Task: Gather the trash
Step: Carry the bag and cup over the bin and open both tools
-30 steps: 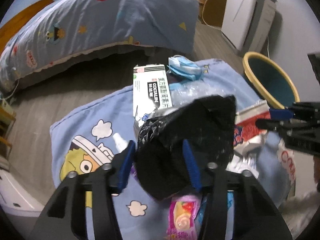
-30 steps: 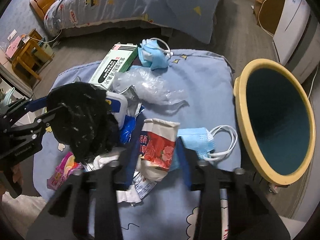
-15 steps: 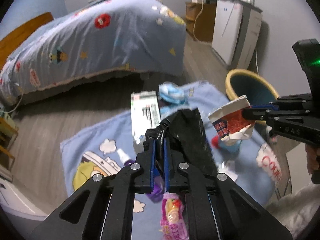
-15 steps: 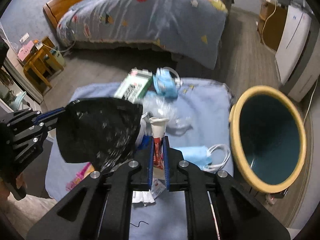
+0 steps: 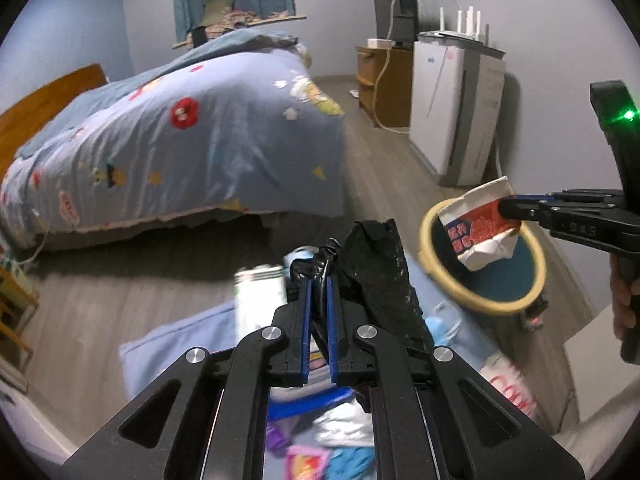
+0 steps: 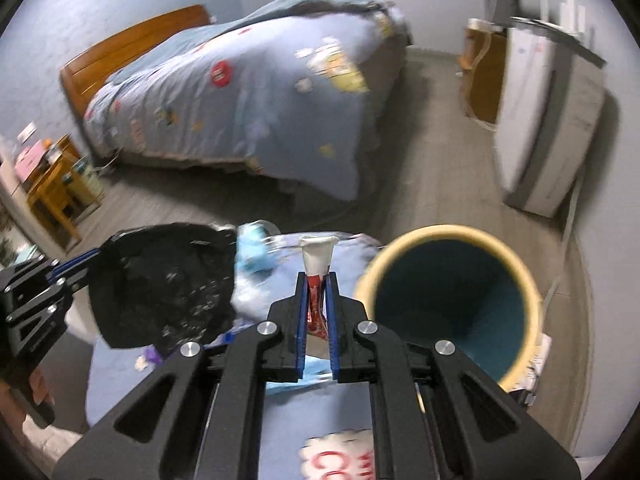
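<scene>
My left gripper [image 5: 319, 280] is shut on a crumpled black plastic bag [image 5: 376, 264], lifted above the blue cartoon blanket [image 5: 176, 344]. The same bag [image 6: 160, 280] hangs at the left of the right wrist view. My right gripper [image 6: 316, 280] is shut on a squashed red and white paper cup [image 6: 317, 256]. That cup [image 5: 476, 224] hangs in front of the yellow-rimmed teal bin [image 5: 480, 304]. The bin [image 6: 452, 304] stands just right of the held cup. A white box [image 5: 260, 292], a blue face mask [image 6: 252, 252] and several wrappers [image 5: 308, 452] lie on the blanket.
A bed with a blue quilt [image 5: 180, 140] fills the far side across grey floor. A white appliance [image 5: 456, 108] and a wooden cabinet [image 5: 380, 76] stand along the right wall. A small wooden table [image 6: 60, 188] stands at the left. A hand [image 5: 624, 292] grips the right gripper's handle.
Both grippers shut, the left on the black bag and the right on the paper cup, then rose with them off the blanket. Both views tilted up toward the bed and wall.
</scene>
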